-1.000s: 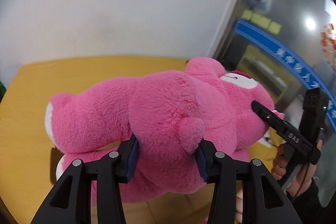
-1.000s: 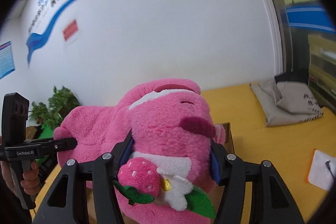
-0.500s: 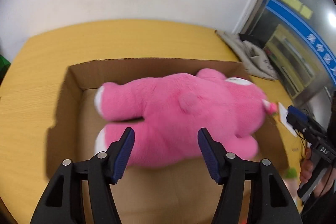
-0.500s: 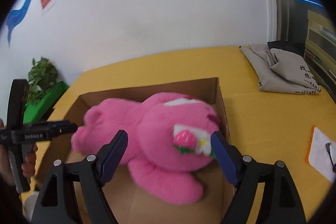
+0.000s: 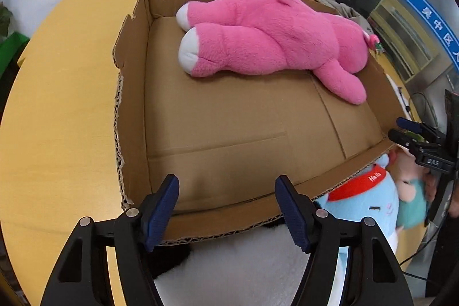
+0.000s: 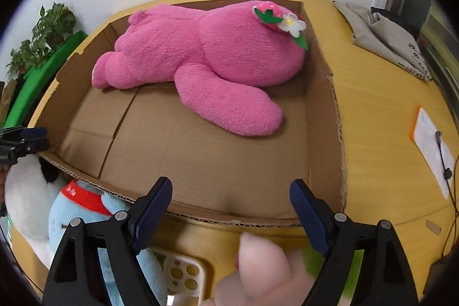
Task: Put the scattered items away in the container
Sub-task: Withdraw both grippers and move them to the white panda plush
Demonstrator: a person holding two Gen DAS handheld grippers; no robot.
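Observation:
A big pink plush bear (image 5: 272,39) (image 6: 215,53) lies on its side at the far end of the open cardboard box (image 5: 132,93) (image 6: 324,105). My left gripper (image 5: 226,182) hangs open and empty over the box's near wall, above a white plush (image 5: 229,271). My right gripper (image 6: 231,185) is also open and empty at the near wall, over a pale pink plush (image 6: 264,271). A light blue plush with a red band (image 5: 364,205) (image 6: 86,214) lies outside the box between them.
The box sits on a yellow table (image 5: 57,105). A white phone case (image 6: 183,274) lies by the blue plush. Folded grey cloth (image 6: 381,33) and a notepad with a cable (image 6: 430,139) are to the right. A potted plant (image 6: 43,30) stands at the left.
Both grippers let go of the pink bear, which dropped into the box. Both then drew back and down to the box's near edge with their jaws wide.

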